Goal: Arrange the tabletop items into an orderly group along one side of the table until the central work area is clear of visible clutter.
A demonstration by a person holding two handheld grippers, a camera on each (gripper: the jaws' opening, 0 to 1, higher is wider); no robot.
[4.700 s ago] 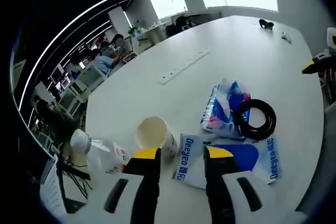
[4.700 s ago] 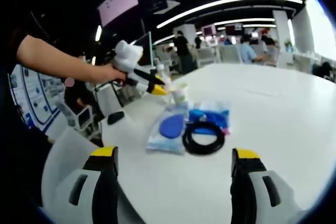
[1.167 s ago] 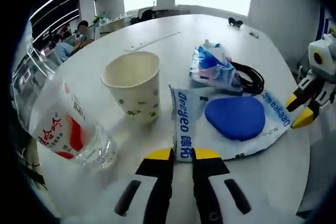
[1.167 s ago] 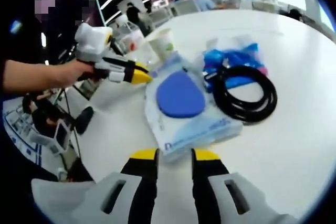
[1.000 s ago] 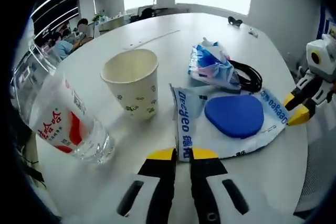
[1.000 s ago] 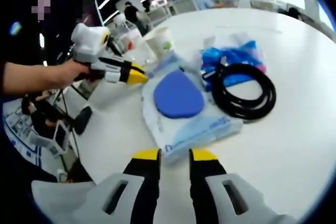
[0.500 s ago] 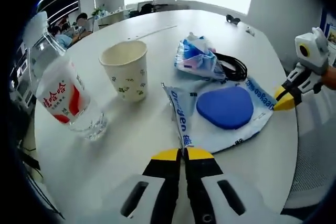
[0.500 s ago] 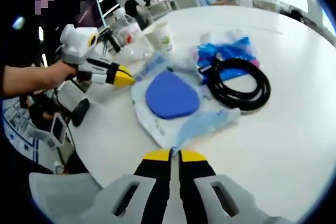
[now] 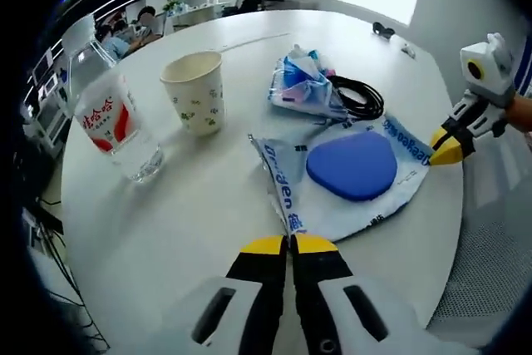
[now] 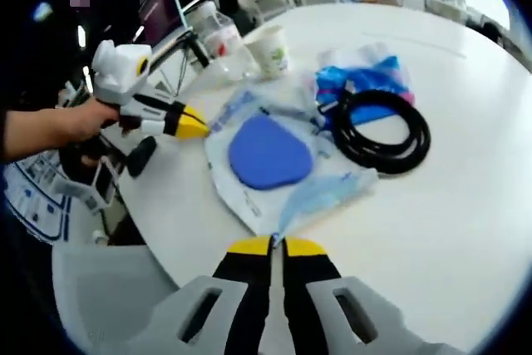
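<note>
Two grippers: both pinching one flat plastic package, at opposite edges.
Left gripper: fingers pressed together on the printed edge of the package.
Right gripper: fingers pressed together on a raised corner of the package.
Package: lifted a little between both fingertips, blue oval pad inside.
Beyond left fingers: paper cup, water bottle beside it.
Beyond right fingers: black cable coil touching blue packet.
Table: white.
</note>
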